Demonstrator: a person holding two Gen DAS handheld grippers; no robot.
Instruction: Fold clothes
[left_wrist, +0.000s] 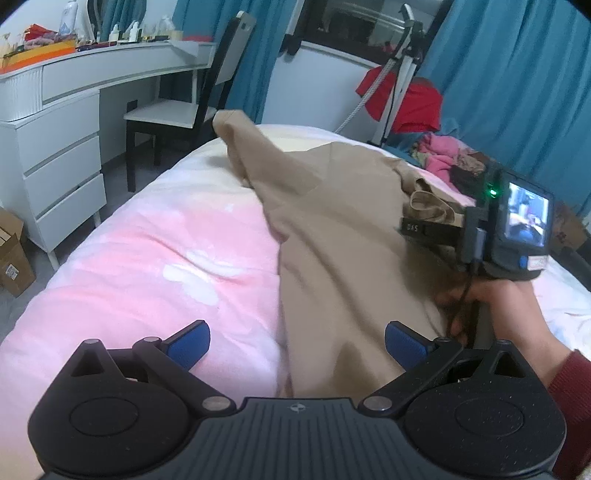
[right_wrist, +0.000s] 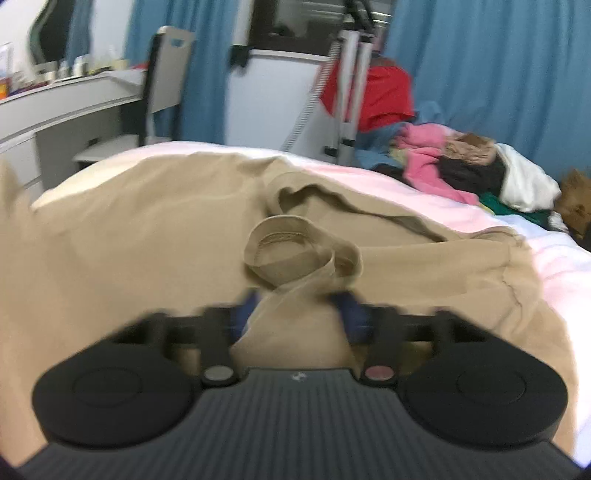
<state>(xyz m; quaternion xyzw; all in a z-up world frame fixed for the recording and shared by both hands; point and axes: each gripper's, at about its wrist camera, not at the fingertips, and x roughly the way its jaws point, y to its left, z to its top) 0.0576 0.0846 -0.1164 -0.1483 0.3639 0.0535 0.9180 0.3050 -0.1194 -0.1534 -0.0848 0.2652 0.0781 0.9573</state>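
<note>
A beige garment (left_wrist: 332, 221) lies spread over the pink bed cover (left_wrist: 147, 258), one part reaching toward the far end. My left gripper (left_wrist: 297, 349) is open, its blue pads (left_wrist: 190, 347) low over the bed at the garment's near edge, holding nothing. My right gripper (right_wrist: 299, 314) is shut on a bunched fold of the beige garment (right_wrist: 166, 221), with its cuff (right_wrist: 295, 254) looped just beyond the fingertips. The right gripper also shows in the left wrist view (left_wrist: 417, 229), raised at the garment's right side.
A pile of pink, dark and white clothes (right_wrist: 461, 170) lies at the bed's far right. A white dresser (left_wrist: 55, 147) and a chair (left_wrist: 184, 110) stand left of the bed. A tripod (left_wrist: 399, 74) with a red cloth (left_wrist: 413, 103) stands behind. Cardboard boxes (left_wrist: 11, 258) sit on the floor.
</note>
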